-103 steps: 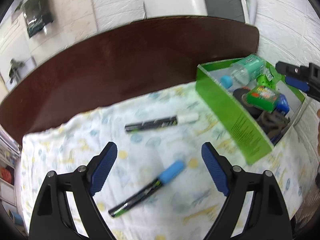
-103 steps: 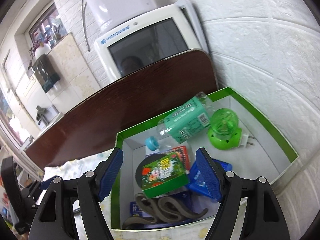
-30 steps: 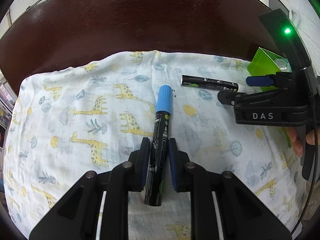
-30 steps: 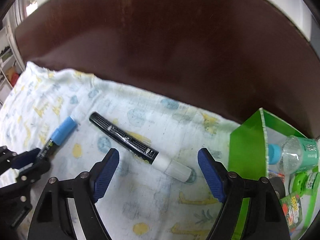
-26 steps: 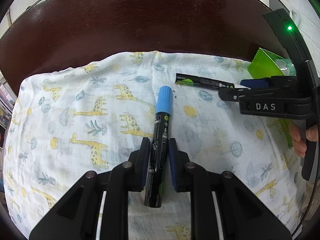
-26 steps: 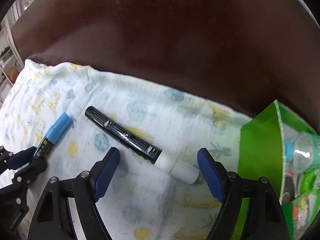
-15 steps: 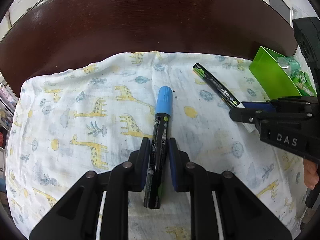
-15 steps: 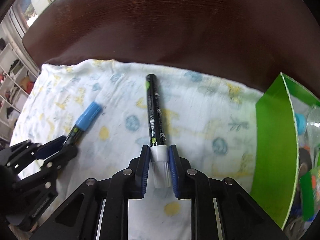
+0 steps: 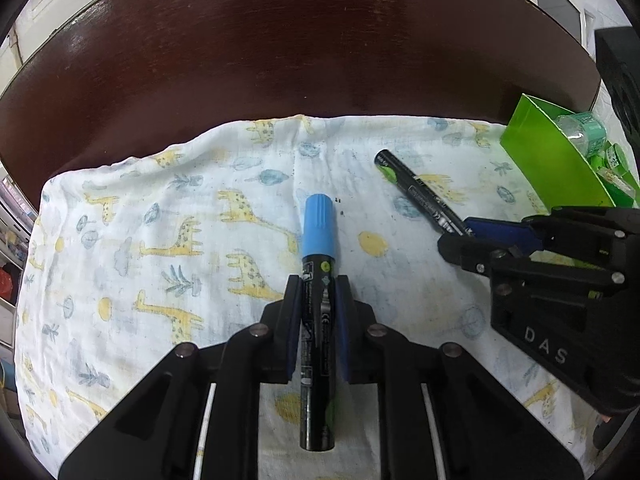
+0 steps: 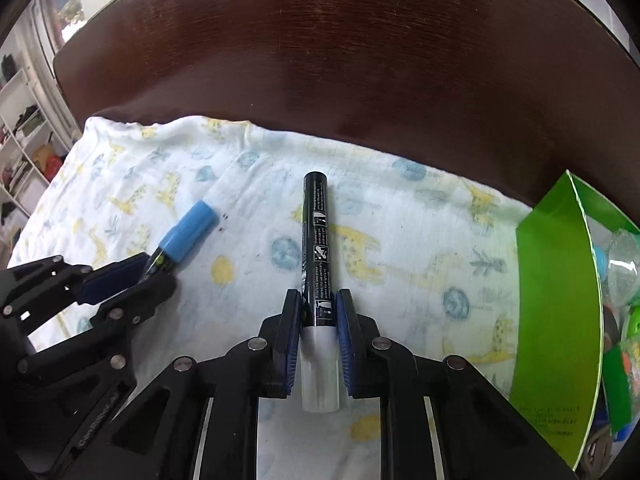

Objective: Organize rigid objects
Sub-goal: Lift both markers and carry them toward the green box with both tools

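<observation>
Left hand-held gripper (image 9: 317, 312): pads pinched on the black barrel of the blue-capped marker (image 9: 317, 320), cap pointing toward the far edge of the giraffe-print cloth (image 9: 160, 216); tail end of the barrel partly masked by the black frame. Right hand-held gripper (image 10: 318, 332): jaws just closed, now clamped across the junction of cap and barrel of the white-capped marker (image 10: 318, 272), barrel lying on the cloth and pointing toward the far edge. White cap hidden behind the right gripper in the left wrist view. Cloth spread over the near part of the dark brown surface (image 10: 360, 60). Green box (image 10: 560, 300) at the right edge of the cloth, cut off by the frame; inside, a clear bottle (image 10: 618, 260) and other items, blurred and only partly visible.
</observation>
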Available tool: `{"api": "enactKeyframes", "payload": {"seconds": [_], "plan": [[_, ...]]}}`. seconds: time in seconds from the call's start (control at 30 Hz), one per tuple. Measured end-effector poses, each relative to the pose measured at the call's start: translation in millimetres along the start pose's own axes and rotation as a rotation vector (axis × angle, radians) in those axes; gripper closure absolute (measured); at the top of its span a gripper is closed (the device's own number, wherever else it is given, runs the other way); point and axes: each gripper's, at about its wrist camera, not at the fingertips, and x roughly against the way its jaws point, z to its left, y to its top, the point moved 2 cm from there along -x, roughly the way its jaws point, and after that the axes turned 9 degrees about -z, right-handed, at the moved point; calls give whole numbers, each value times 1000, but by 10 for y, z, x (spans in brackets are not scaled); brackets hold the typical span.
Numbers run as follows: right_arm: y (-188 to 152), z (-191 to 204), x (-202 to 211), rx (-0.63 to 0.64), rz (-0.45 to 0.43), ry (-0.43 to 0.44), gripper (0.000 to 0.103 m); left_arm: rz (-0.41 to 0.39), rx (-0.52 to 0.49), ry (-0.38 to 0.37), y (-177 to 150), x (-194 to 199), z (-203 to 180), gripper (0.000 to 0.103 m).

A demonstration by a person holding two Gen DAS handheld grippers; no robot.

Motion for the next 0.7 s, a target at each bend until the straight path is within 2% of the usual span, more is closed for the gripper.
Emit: {"api": "enactKeyframes", "payload": {"seconds": [0.13,0.53,0.7], "plan": [[-104,37,138,-47,-7,75,84,-17,-2,-20,2,81,-53,89],[-143,-101,408,-104,-57,92,84,-28,45,-19,64,278,-122,89],[-98,-187,599,-132,-126,116,84,-73,18,-20,203,450,-272,89]]}}
